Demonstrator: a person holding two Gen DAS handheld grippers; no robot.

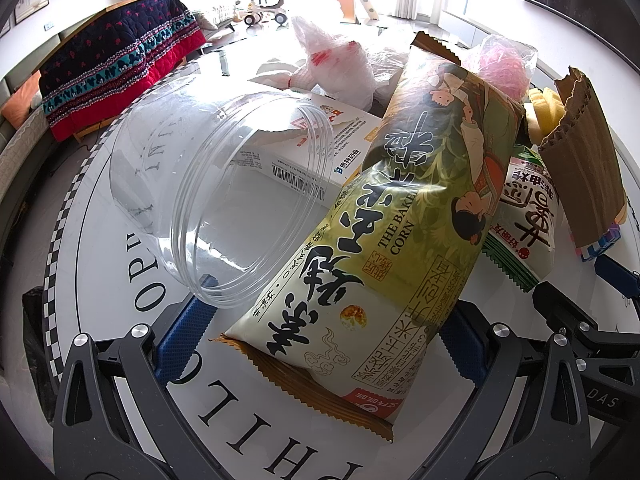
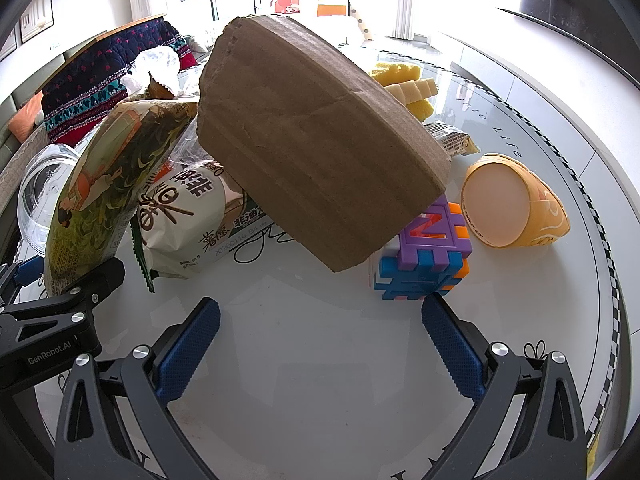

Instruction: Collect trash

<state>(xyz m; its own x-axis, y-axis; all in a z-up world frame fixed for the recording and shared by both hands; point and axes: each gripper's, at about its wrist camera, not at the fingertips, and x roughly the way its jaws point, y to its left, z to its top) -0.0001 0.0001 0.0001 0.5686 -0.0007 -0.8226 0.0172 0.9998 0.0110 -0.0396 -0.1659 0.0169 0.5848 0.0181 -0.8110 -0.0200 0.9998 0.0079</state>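
A green baked-corn snack bag (image 1: 372, 248) lies on the white round table (image 1: 120, 248), its near end between the wide-open fingers of my left gripper (image 1: 328, 328); contact is not visible. A clear plastic jar (image 1: 216, 196) lies on its side to its left. The bag also shows in the right wrist view (image 2: 100, 184). My right gripper (image 2: 320, 344) is open and empty over bare table (image 2: 320, 380), just short of a brown cardboard piece (image 2: 312, 152) that leans over a white snack bag (image 2: 188, 216) and a colourful puzzle cube (image 2: 424, 256).
A white carton (image 1: 320, 148), plastic bags (image 1: 340, 64), pink shreds in a bag (image 1: 504, 60) and yellow foam (image 2: 404, 80) lie further back. An orange paper cup (image 2: 516, 204) lies on its side at right. A quilt-draped chair (image 1: 120, 60) stands beyond the table.
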